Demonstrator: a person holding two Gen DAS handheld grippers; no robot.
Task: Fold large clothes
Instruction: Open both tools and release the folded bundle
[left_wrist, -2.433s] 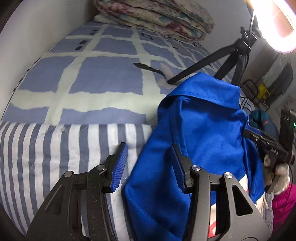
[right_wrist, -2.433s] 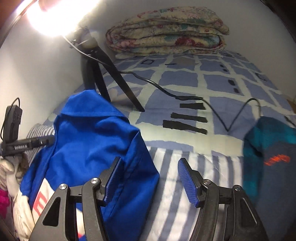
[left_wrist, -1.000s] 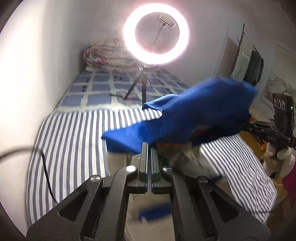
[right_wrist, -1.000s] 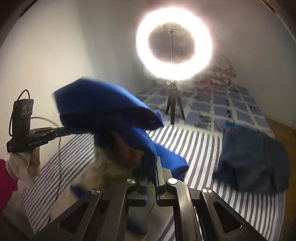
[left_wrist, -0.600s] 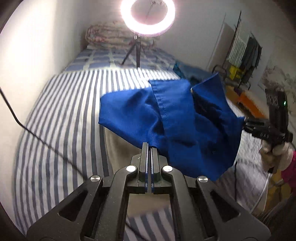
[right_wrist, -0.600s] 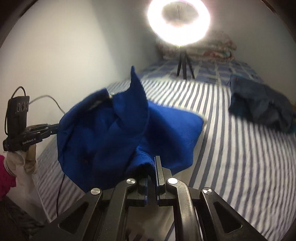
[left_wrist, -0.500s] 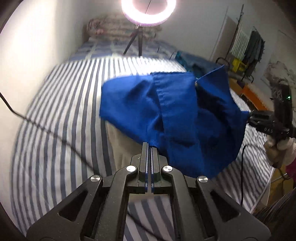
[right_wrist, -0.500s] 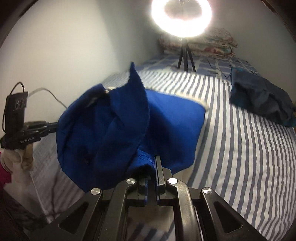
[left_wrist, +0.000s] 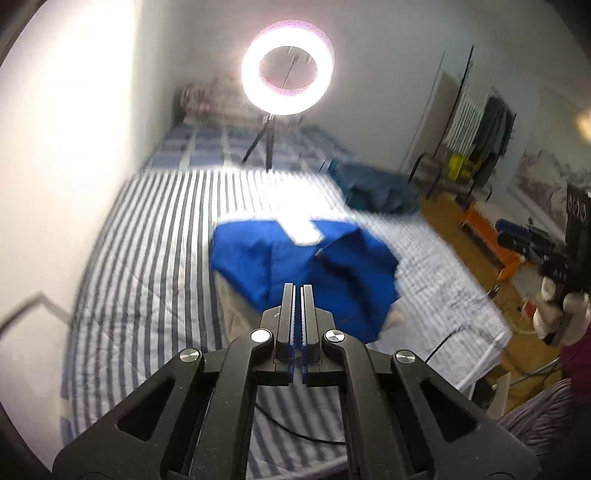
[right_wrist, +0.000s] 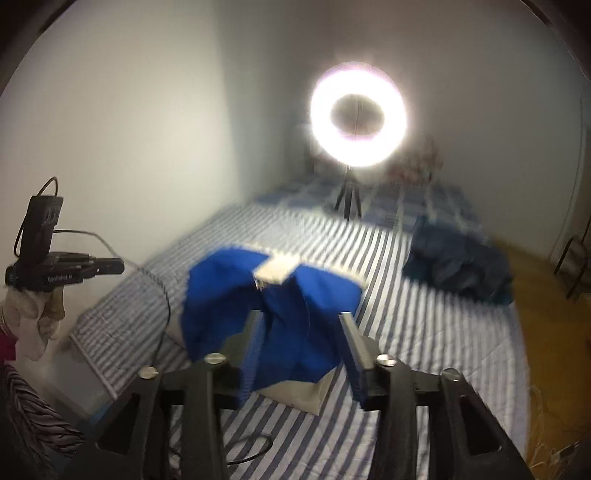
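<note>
The large blue garment with a pale lining lies bunched and blurred on the striped bed. My left gripper is shut, and its tips stand in front of the cloth's near edge. In the right wrist view the left gripper is well left of the garment, and no cloth hangs from it. My right gripper has its jaws opening. The garment shows between its fingers, but the pads do not press on it. The right gripper also shows at the right edge, in a gloved hand.
A lit ring light on a tripod stands at the bed's far end, with a folded quilt behind it. A dark blue clothes pile lies on the bed's right side. A black cable crosses the near bed edge. An orange stool and a clothes rack stand on the floor.
Both grippers have pulled back and up from the bed. The right jaws have opened and let the blue garment go. The garment has dropped onto the striped sheet, farther from both grippers.
</note>
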